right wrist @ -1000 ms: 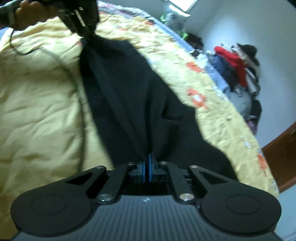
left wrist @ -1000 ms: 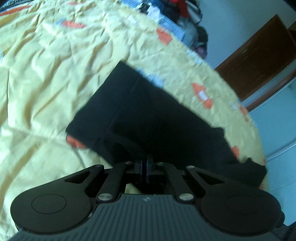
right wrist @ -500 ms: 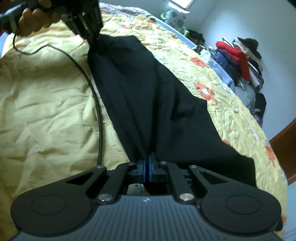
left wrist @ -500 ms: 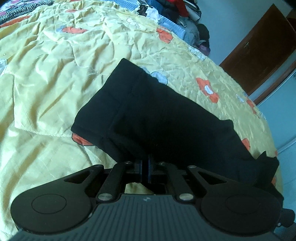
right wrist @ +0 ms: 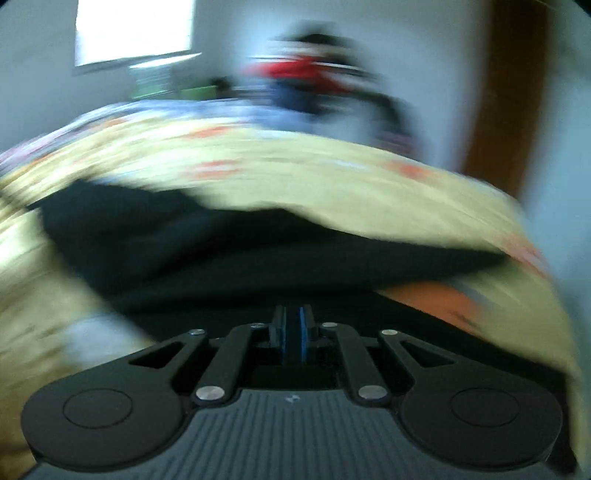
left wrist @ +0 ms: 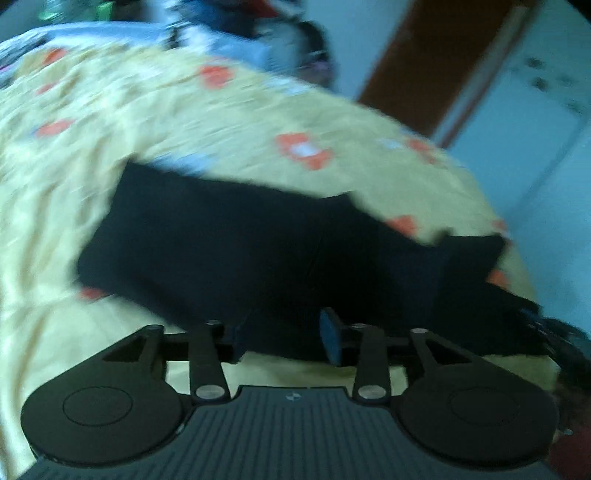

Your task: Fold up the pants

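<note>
The black pants lie folded across the yellow flowered bedspread. My left gripper is open just at the near edge of the pants, with the cloth lying free between its fingers. In the blurred right wrist view the pants stretch across the bed, and my right gripper is shut with its blue pads together on the dark cloth at the near edge.
A pile of clothes sits beyond the far edge of the bed. A brown wooden door stands at the right, a bright window at the back. The other gripper shows dark at the left view's right edge.
My left gripper has opened and let go of the pants, which now lie flat. Both views have swung fast and are blurred; the right gripper stays shut on the cloth.
</note>
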